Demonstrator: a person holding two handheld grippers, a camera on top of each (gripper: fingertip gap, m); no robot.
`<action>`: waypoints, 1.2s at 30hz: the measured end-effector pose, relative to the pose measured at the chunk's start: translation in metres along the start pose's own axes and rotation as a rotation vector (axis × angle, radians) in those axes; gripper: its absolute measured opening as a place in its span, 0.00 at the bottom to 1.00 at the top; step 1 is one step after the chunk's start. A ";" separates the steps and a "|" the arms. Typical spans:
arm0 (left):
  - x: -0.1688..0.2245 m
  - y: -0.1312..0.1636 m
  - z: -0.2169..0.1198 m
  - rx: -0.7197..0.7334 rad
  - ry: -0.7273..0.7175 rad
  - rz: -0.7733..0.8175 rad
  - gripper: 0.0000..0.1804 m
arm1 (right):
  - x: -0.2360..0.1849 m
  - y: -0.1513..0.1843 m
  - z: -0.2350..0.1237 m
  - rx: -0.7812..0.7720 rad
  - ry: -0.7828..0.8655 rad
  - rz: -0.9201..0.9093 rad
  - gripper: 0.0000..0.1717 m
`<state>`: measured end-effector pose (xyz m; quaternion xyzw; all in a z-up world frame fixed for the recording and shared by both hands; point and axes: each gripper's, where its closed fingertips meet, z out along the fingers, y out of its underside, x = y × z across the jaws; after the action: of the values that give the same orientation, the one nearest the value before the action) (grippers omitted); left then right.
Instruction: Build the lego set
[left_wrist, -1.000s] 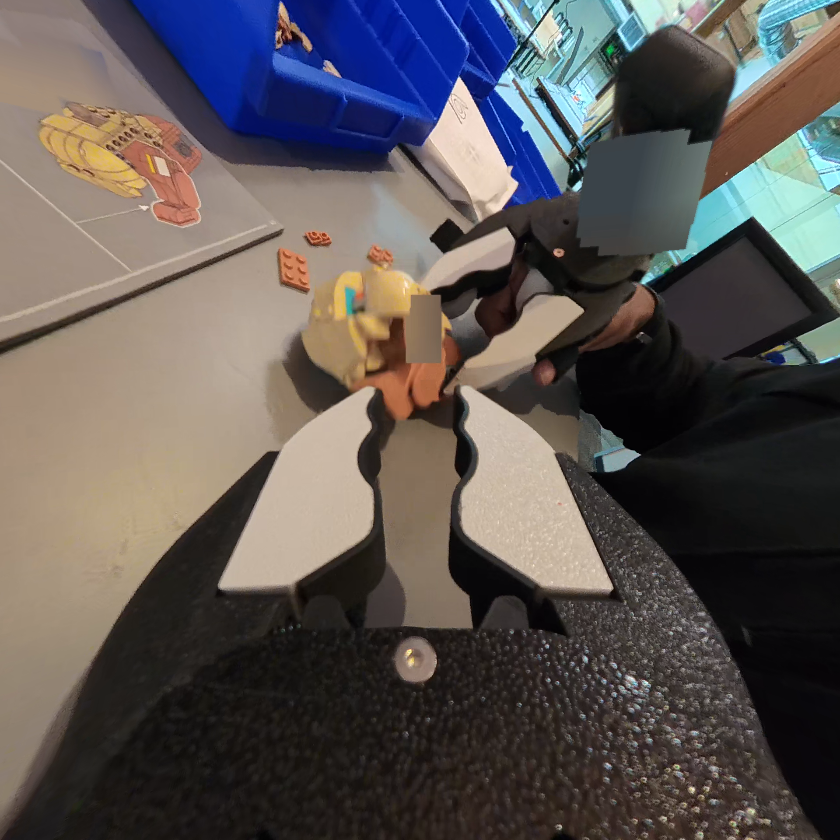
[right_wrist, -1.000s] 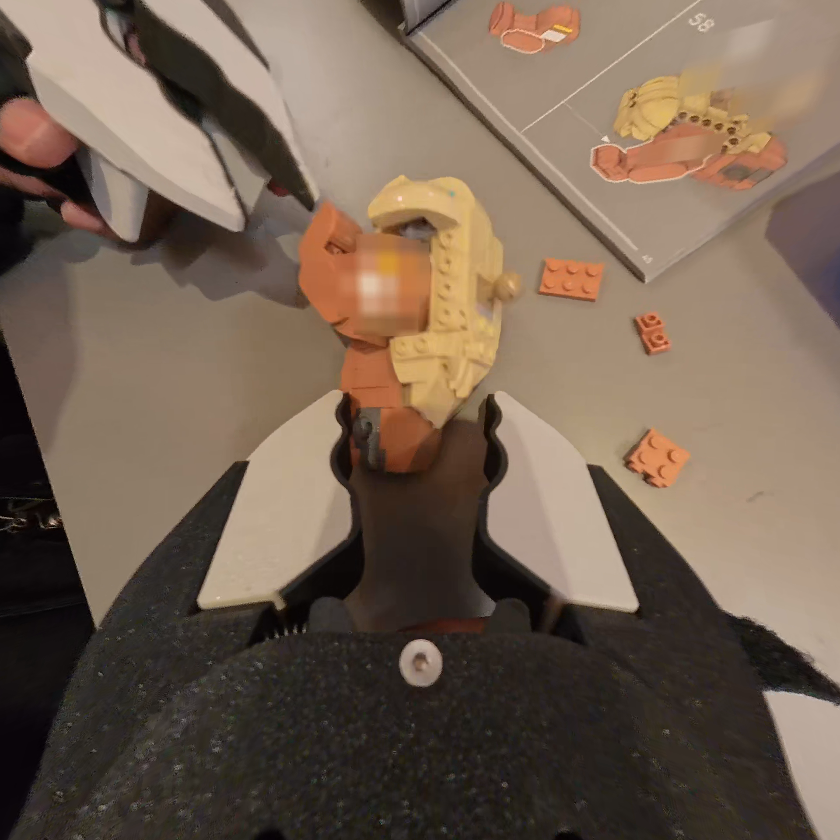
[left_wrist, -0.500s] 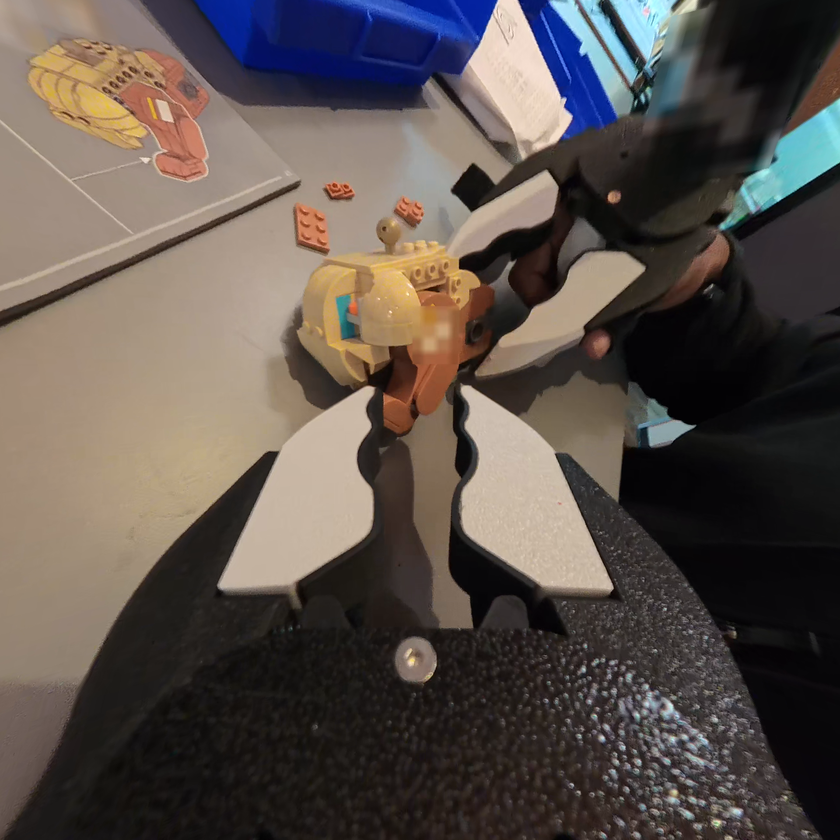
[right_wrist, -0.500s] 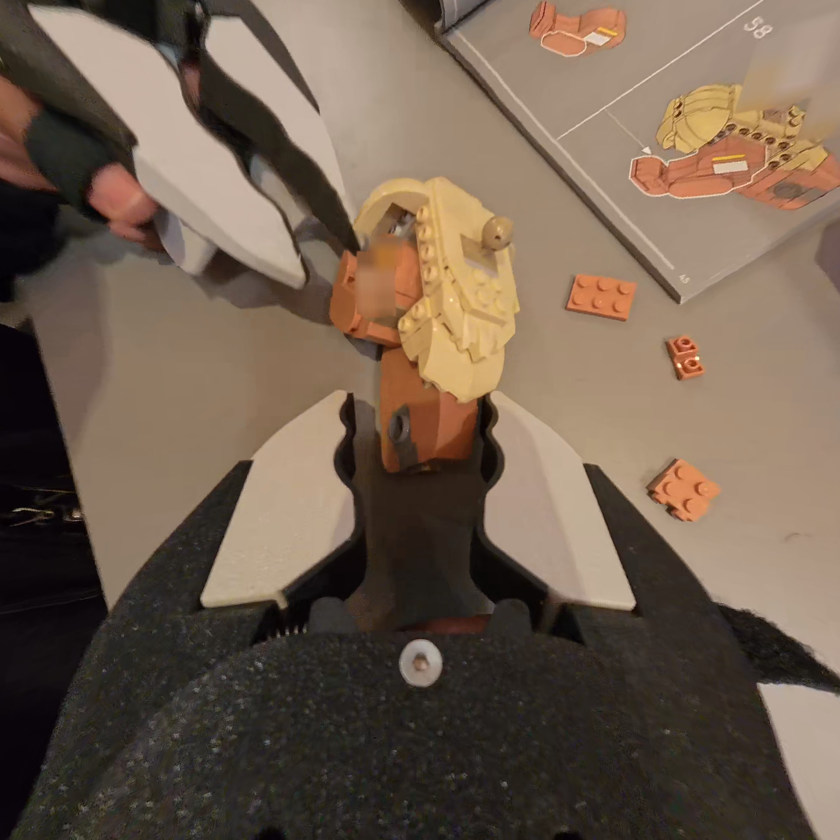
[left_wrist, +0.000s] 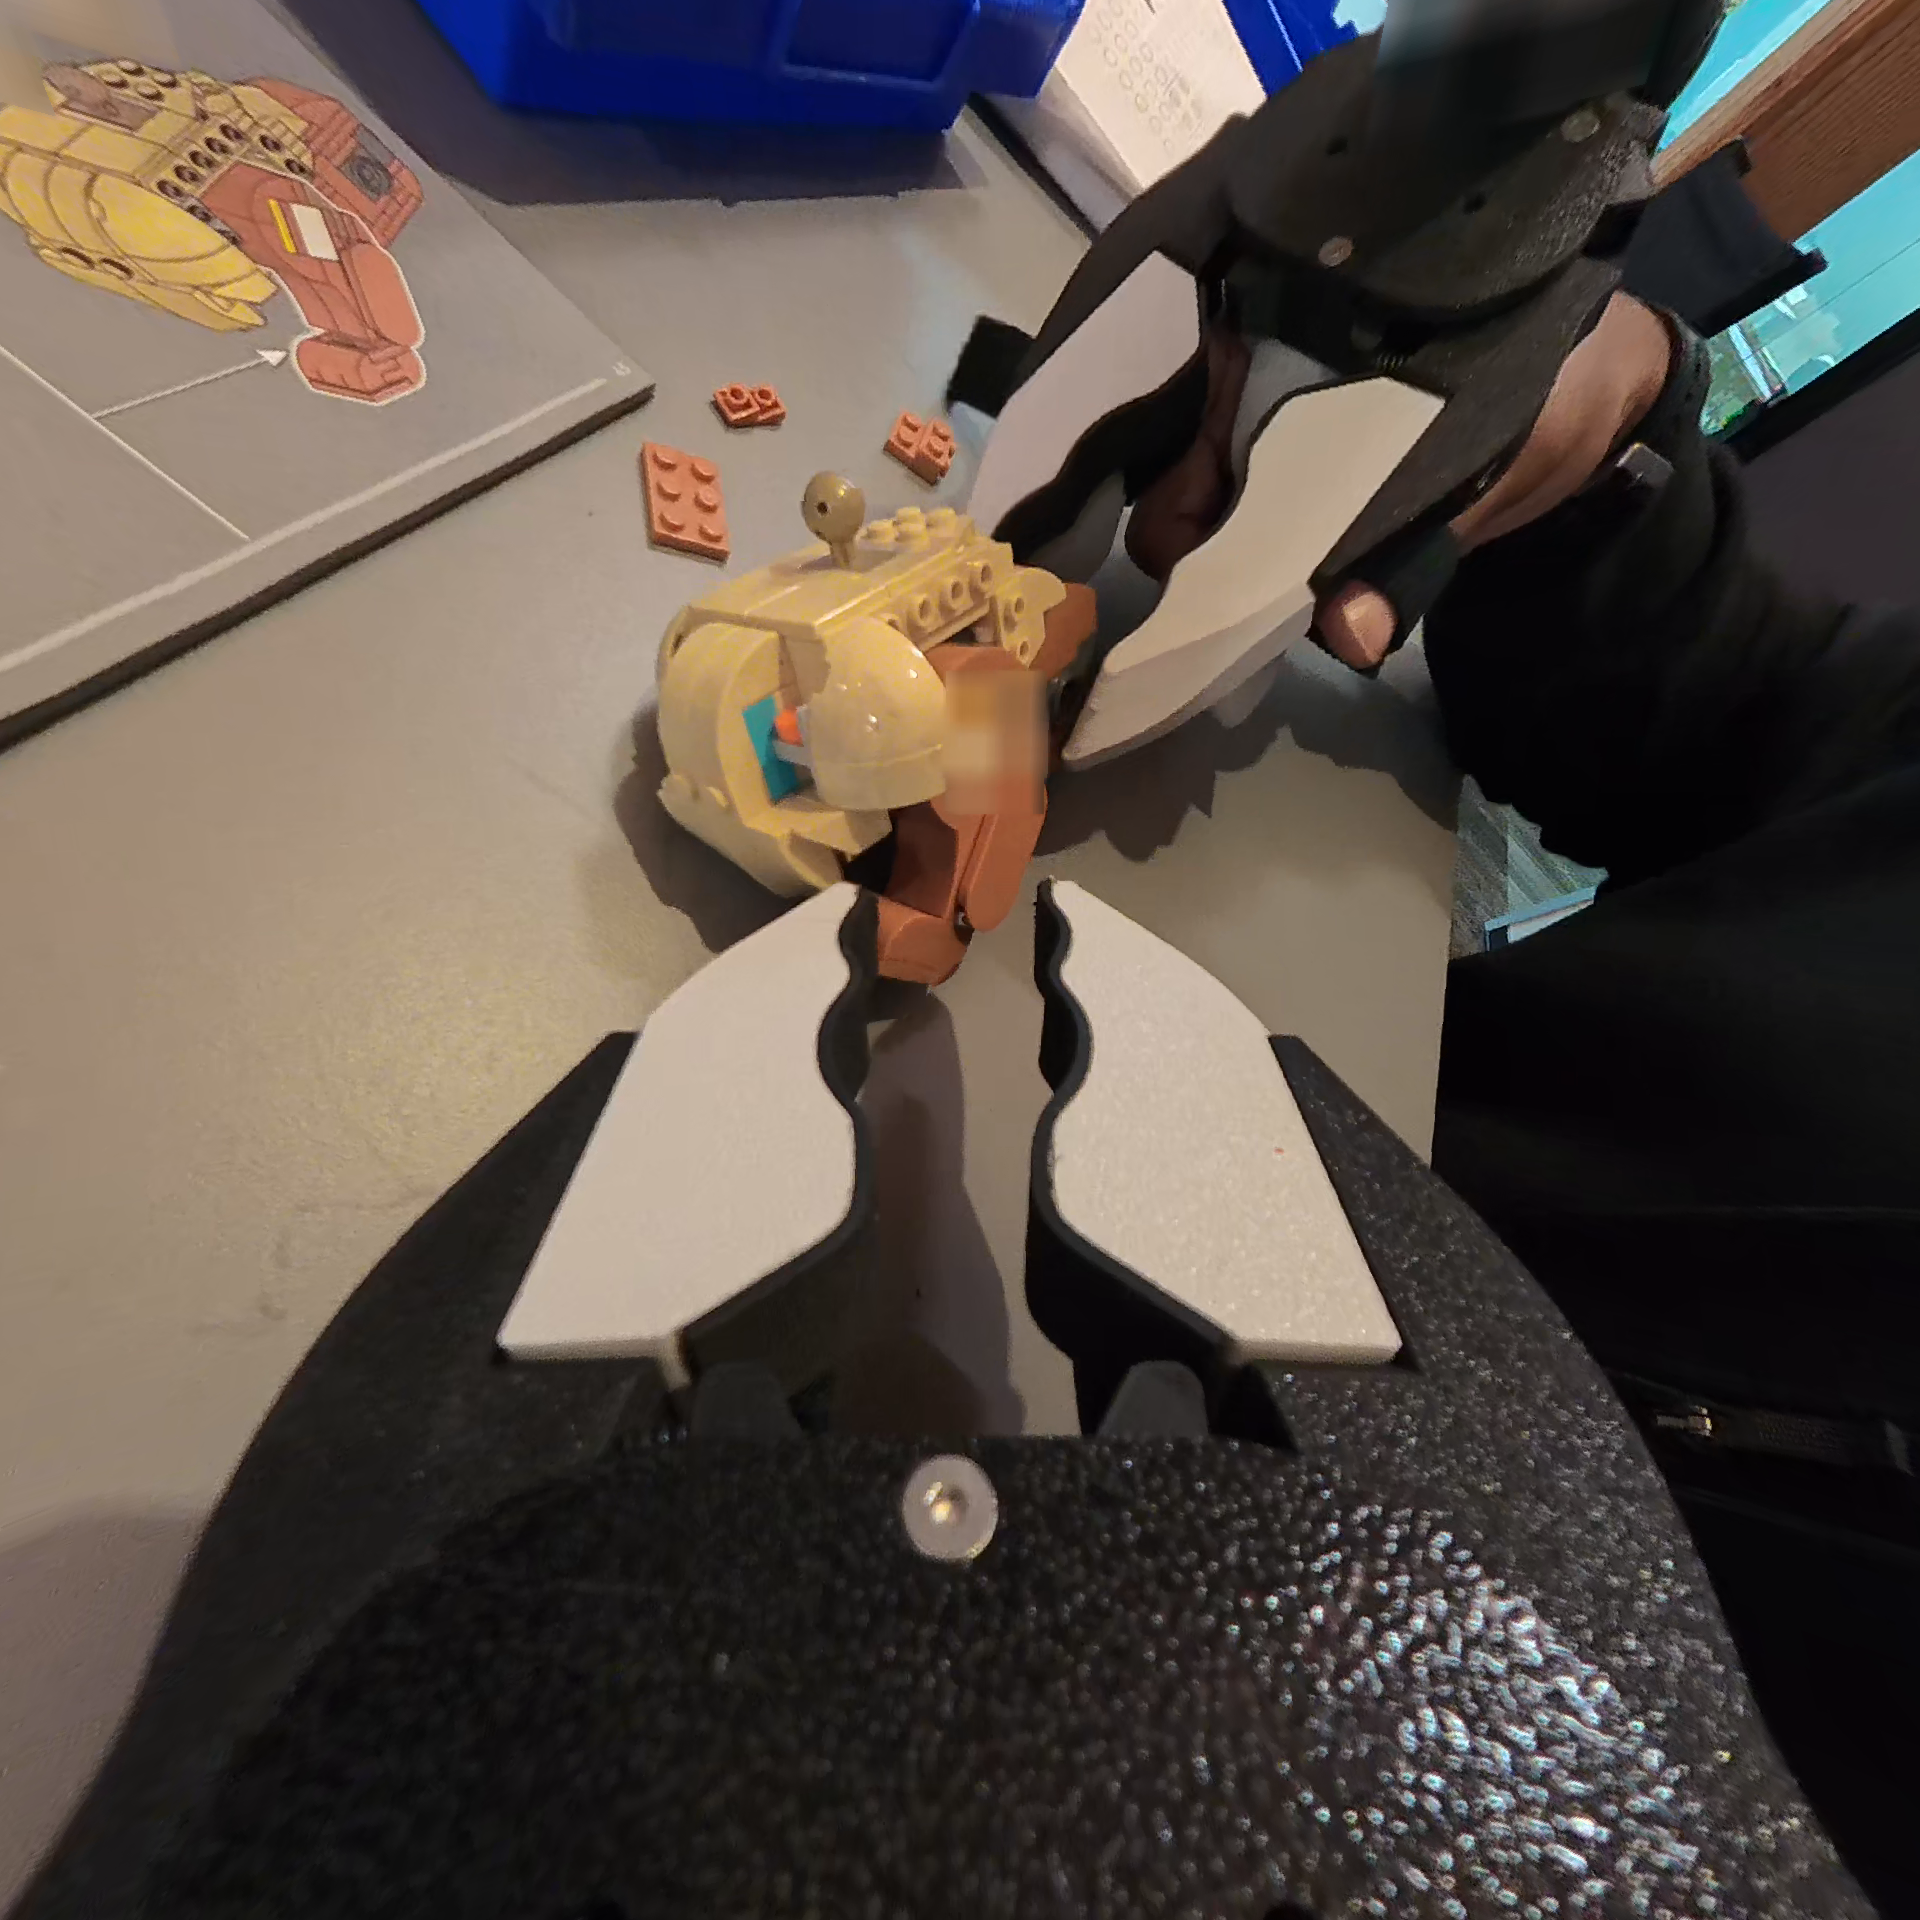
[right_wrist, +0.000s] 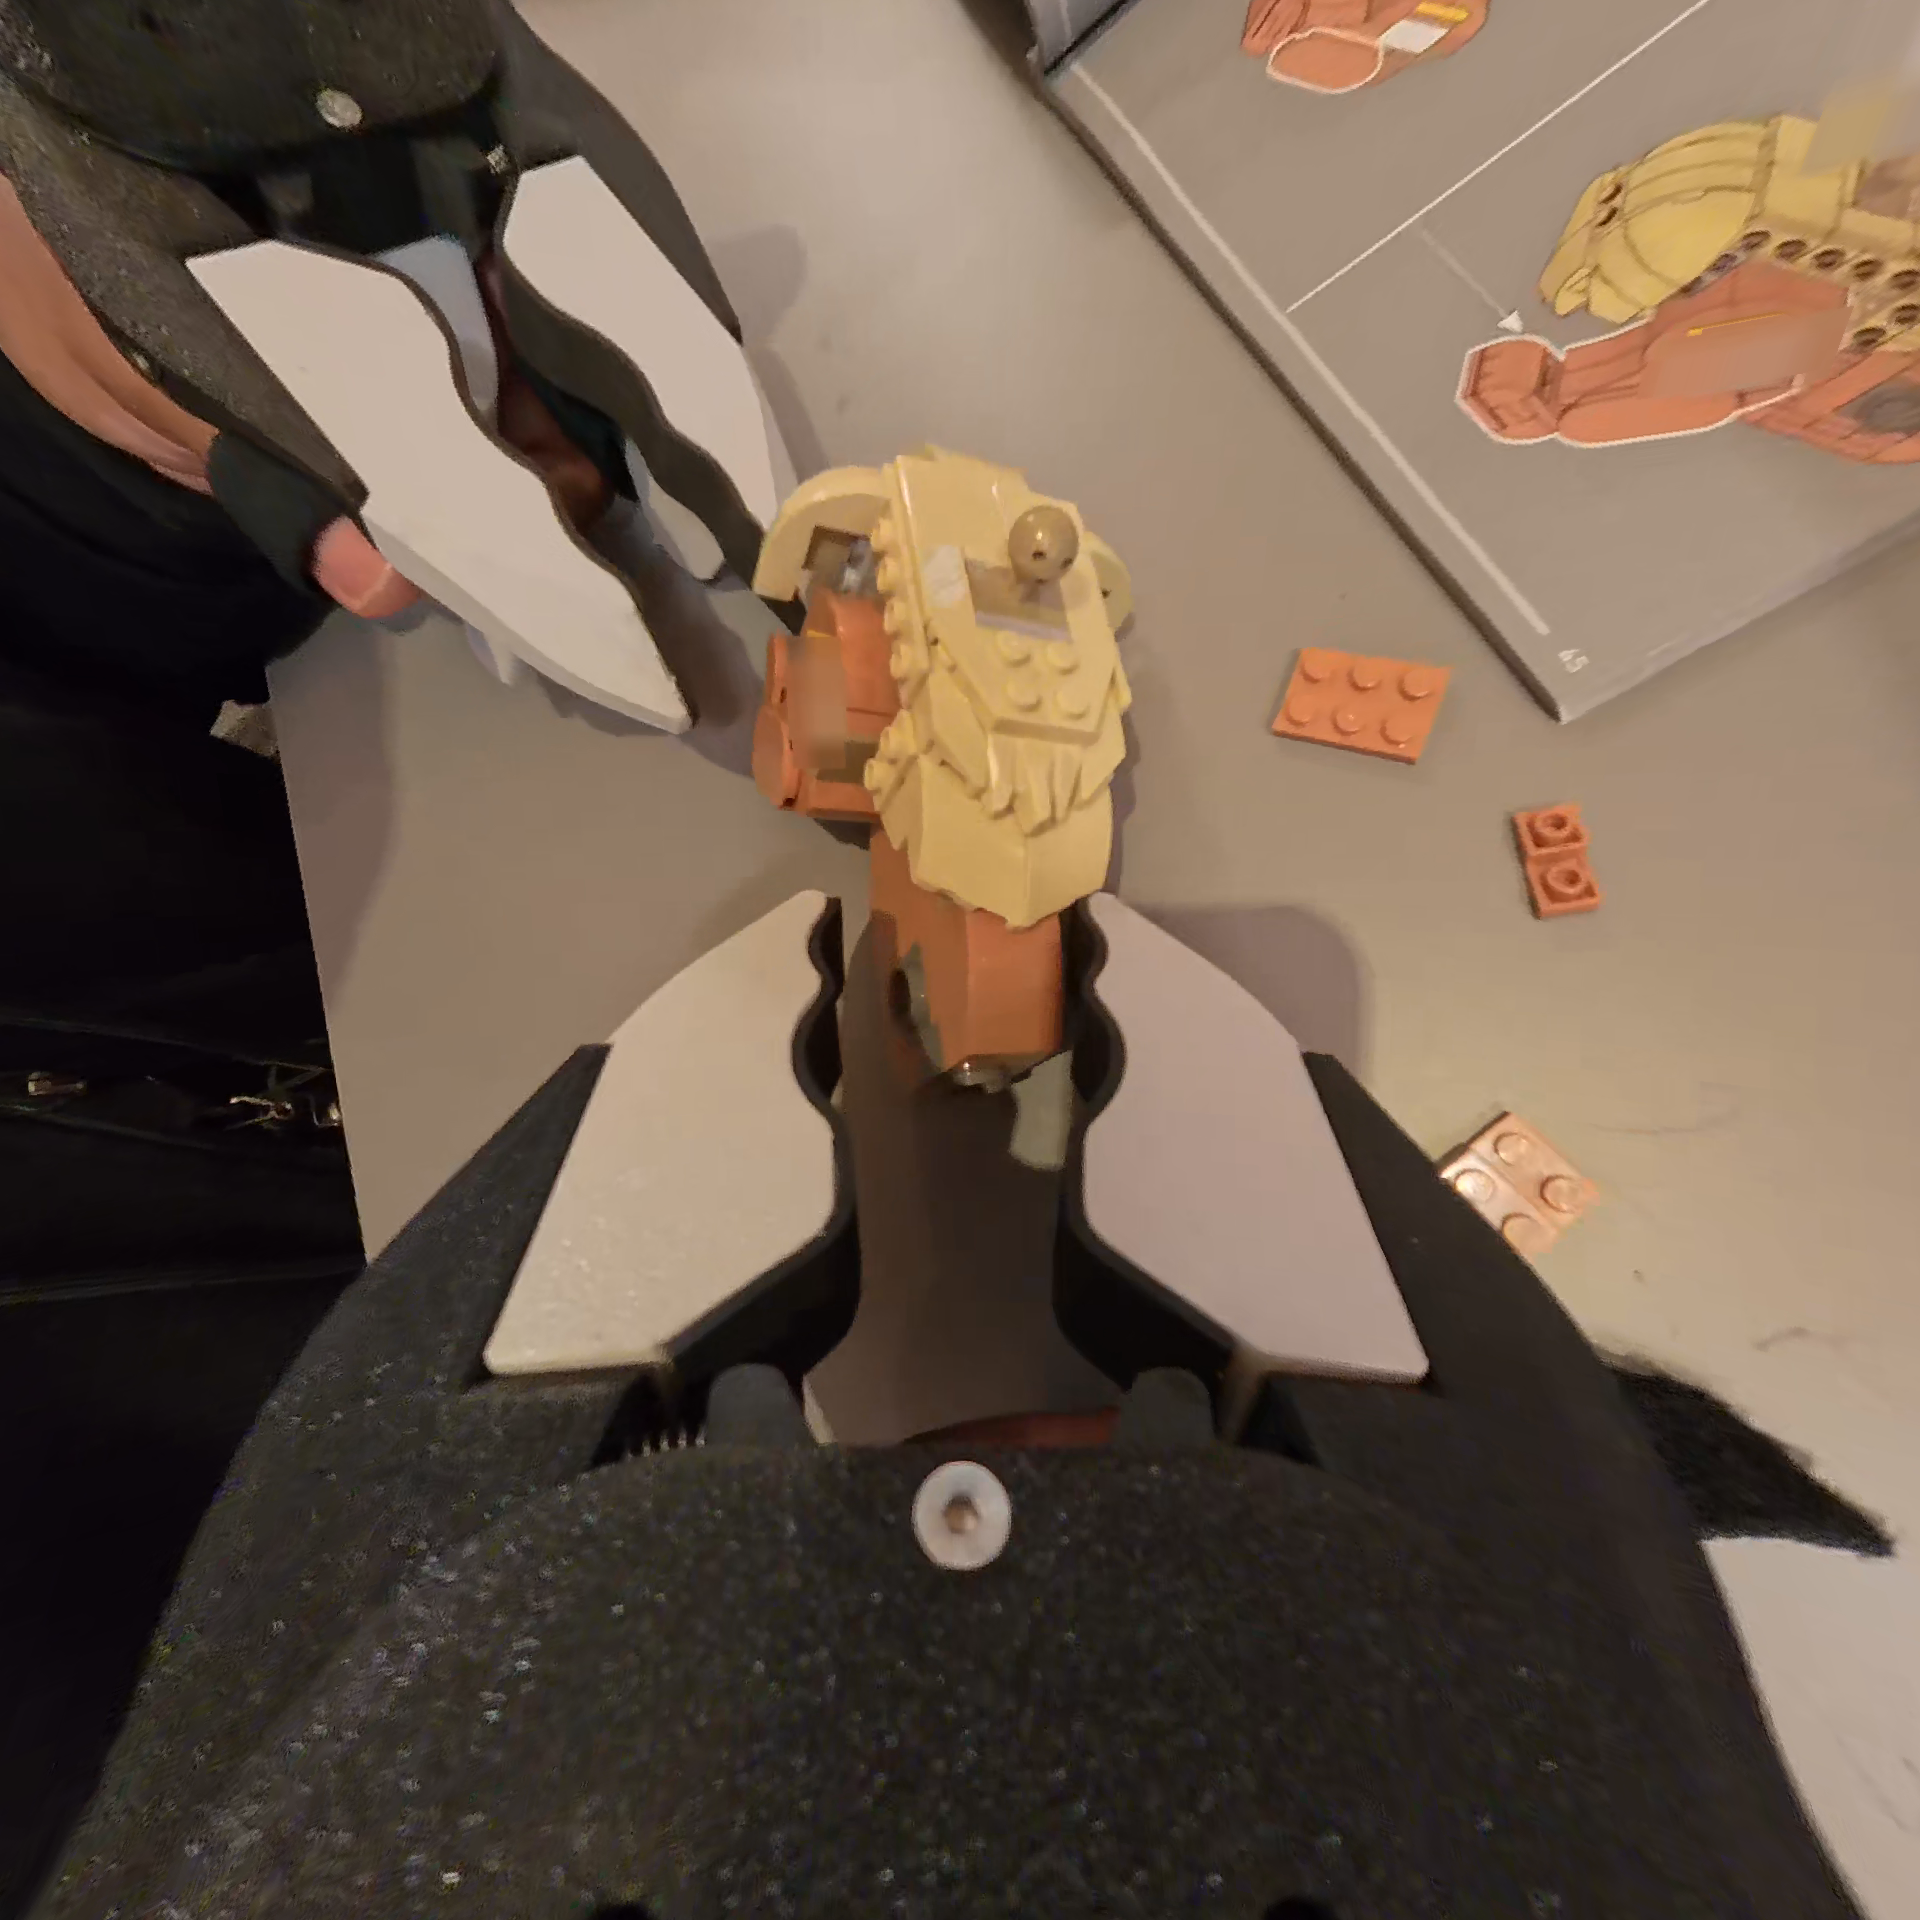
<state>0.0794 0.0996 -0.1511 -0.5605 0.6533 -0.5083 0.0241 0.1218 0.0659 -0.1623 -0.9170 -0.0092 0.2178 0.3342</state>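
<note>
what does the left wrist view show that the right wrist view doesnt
Only the left wrist view: blue bins, a white sheet beside them, and teal and orange bits inside the brick model.

Only the right wrist view: the grey pin at the model's brown end, lying between the right gripper's fingers.

Both: the tan and brown brick model, the instruction booklet, three loose brown plates, the left gripper and the grey table.

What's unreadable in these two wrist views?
- Right gripper grip on brick model: right wrist view, shadow hides one pad's contact.
- Model's brown side: blur patch, both views.
- Blue bin contents: left wrist view, cut by top edge.
- Booklet page: cut by edge, both views.
</note>
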 end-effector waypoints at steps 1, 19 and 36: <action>0.000 0.000 0.000 -0.001 0.001 0.001 0.16 | 0.000 0.001 0.001 -0.016 0.005 -0.008 0.23; -0.009 -0.023 -0.030 0.249 0.102 -0.186 0.15 | -0.004 -0.027 -0.016 0.347 0.037 -0.145 0.10; 0.004 -0.049 -0.029 0.424 0.228 -0.339 0.14 | -0.029 -0.058 -0.045 0.663 0.033 -0.243 0.10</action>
<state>0.0949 0.1221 -0.1008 -0.5836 0.4280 -0.6899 -0.0181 0.1214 0.0789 -0.0841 -0.7542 -0.0416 0.1527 0.6372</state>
